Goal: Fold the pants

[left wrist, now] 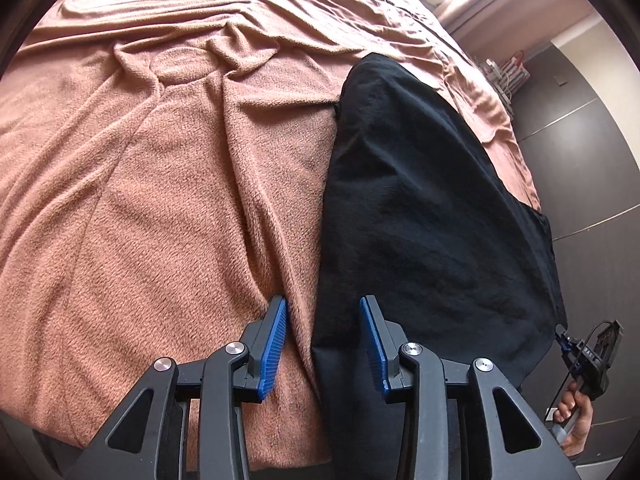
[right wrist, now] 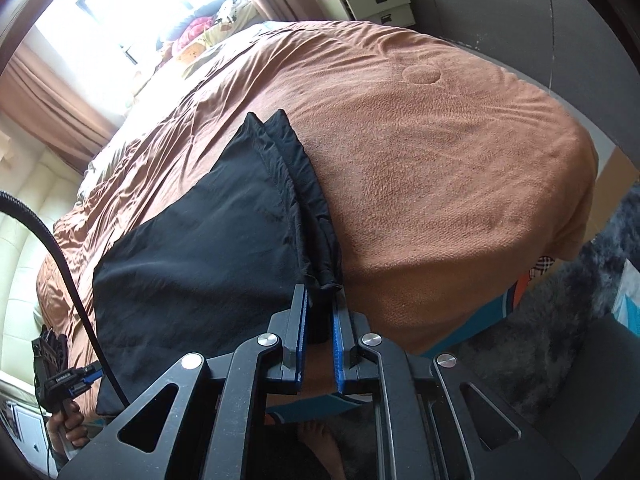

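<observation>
Black pants (left wrist: 432,208) lie folded lengthwise on a brown fleece blanket (left wrist: 152,184) on a bed. My left gripper (left wrist: 323,304) is open, its blue pads (left wrist: 276,344) straddling the near left edge of the pants, one pad over the blanket and one over the fabric. In the right wrist view the pants (right wrist: 200,248) stretch away to the upper left. My right gripper (right wrist: 320,296) is shut on a bunched corner of the pants (right wrist: 324,276) at the bed's near edge. The right gripper also shows at the far right of the left wrist view (left wrist: 560,338), gripping the cloth.
The blanket (right wrist: 440,160) covers the bed. Pillows and soft toys (right wrist: 208,32) lie at the head by a bright window. A white drawer unit (right wrist: 372,4) stands beyond the bed. Dark floor tiles (left wrist: 580,160) and a grey rug (right wrist: 560,312) flank the bed.
</observation>
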